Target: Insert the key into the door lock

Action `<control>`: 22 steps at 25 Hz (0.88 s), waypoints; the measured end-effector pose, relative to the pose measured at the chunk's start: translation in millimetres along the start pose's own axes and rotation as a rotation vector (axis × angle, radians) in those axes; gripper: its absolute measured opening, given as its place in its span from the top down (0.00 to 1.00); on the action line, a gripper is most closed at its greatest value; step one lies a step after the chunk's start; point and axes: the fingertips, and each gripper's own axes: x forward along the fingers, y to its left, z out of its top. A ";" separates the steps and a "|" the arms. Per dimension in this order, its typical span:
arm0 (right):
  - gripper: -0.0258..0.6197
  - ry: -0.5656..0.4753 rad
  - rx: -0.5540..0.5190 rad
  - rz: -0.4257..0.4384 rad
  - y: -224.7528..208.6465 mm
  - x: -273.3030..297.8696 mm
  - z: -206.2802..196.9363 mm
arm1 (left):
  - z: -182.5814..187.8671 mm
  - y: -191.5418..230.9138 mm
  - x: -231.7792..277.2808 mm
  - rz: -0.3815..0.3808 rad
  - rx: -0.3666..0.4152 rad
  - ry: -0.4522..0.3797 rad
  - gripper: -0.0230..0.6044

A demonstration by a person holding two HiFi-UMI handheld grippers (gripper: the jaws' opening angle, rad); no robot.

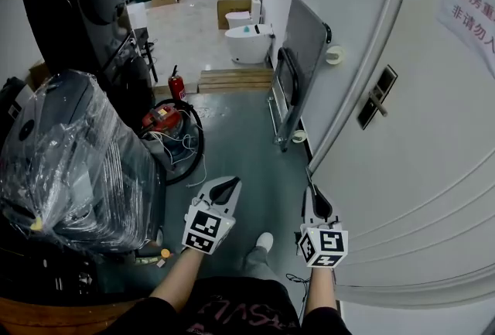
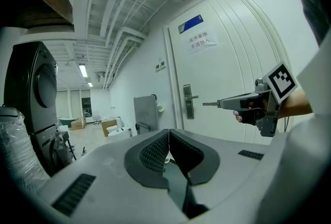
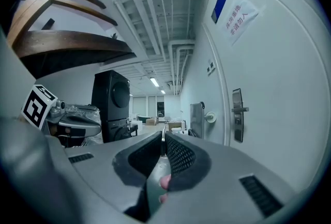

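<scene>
The right gripper (image 3: pixel 163 135) is clamped narrow on a thin silver metal key (image 2: pixel 210 104), whose blade sticks out forward past the jaw tips. From the left gripper view, the blade points toward the dark upright lock plate with its lever handle (image 2: pixel 189 101), and bare door shows between the tip and the plate. The left gripper (image 2: pixel 168 132) hangs beside it on the left, its ribbed pads pressed together, and I see nothing between them. The white panelled door (image 1: pixel 418 171) fills the right side, and its curved frame edge runs just left of the lock plate. Beyond that edge a flat grey panel on a metal frame (image 1: pixel 303 55) leans by the wall. On the left stand a plastic-wrapped dark machine (image 1: pixel 69 163) and a tall black stacked washer (image 1: pixel 85 8). Between these and the door is an open lane of grey-green floor (image 1: pixel 240 132).
</scene>
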 end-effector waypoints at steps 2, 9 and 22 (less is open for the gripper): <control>0.84 0.009 0.015 -0.007 -5.3 9.3 -3.5 | -1.3 4.9 8.6 0.001 -0.002 0.002 0.94; 0.84 0.034 0.015 -0.016 -28.6 45.7 -10.5 | -3.0 21.4 48.9 -0.007 0.002 0.018 0.94; 0.84 0.061 0.041 0.012 -89.1 132.2 -9.1 | 8.6 46.0 162.9 -0.049 0.008 0.045 0.94</control>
